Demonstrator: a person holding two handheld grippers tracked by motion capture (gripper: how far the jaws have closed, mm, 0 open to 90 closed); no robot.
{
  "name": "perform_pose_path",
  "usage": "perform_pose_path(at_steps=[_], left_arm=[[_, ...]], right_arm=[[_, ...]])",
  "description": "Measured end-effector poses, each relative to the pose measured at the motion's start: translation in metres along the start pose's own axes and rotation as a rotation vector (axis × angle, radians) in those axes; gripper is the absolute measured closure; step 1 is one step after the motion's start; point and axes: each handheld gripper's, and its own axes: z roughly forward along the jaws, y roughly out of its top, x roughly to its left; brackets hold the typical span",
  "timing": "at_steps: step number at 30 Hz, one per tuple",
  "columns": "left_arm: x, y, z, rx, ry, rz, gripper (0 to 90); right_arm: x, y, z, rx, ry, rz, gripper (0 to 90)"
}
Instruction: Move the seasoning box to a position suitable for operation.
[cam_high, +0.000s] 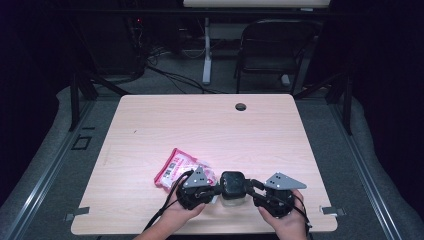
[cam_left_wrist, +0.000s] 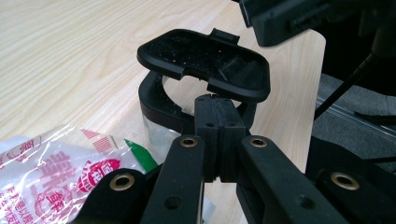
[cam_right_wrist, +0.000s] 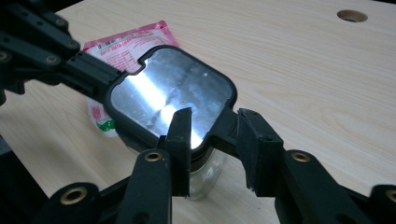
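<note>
A pink-and-white snack packet lies on the wooden table; a dark chair stands beyond

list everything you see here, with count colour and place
jar: 1, clear glass with black hinged lid raised, near table edge between the grippers
packet: 1, pink and white, left of jar
table: 1, light wood, cable hole near far edge
chair: 1, dark, behind table
left gripper: 1, black, shut on the jar's black rim
right gripper: 1, black, jaws apart either side of the lid's tab
hands: 2, bottom edge, one on each gripper
</note>
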Motion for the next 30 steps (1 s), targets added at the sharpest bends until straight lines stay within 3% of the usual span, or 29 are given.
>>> perform_pose_path(at_steps=[5,8,12,15,18,26,30], left_arm=[[0.000,0.004,-0.001,-0.005,0.003,-0.001,89.5],[0.001,0.007,-0.001,-0.006,0.005,-0.006,89.5],[0.001,0.009,-0.003,-0.017,-0.003,-0.010,89.5],[-0.001,0.014,-0.005,-0.027,-0.003,-0.003,89.5],[-0.003,0.017,-0.005,-0.025,0.000,0.001,89.6],[-0.007,0.019,-0.003,-0.020,-0.004,0.008,88.8],[-0.007,0.016,-0.001,-0.015,-0.006,0.007,88.7]], right_arm=[[0.007,-0.003,0.000,-0.014,-0.003,-0.059,59.3],[0.006,-0.004,-0.001,-0.025,0.009,-0.044,56.9],[0.008,-0.005,-0.003,-0.036,0.024,-0.060,55.3],[0.016,-0.006,-0.002,-0.024,0.024,-0.112,53.6],[0.020,-0.006,-0.001,-0.026,0.017,-0.134,52.0],[0.025,-0.009,0.006,-0.013,-0.015,-0.165,50.8],[0.024,-0.009,0.006,-0.015,-0.022,-0.149,53.0]])
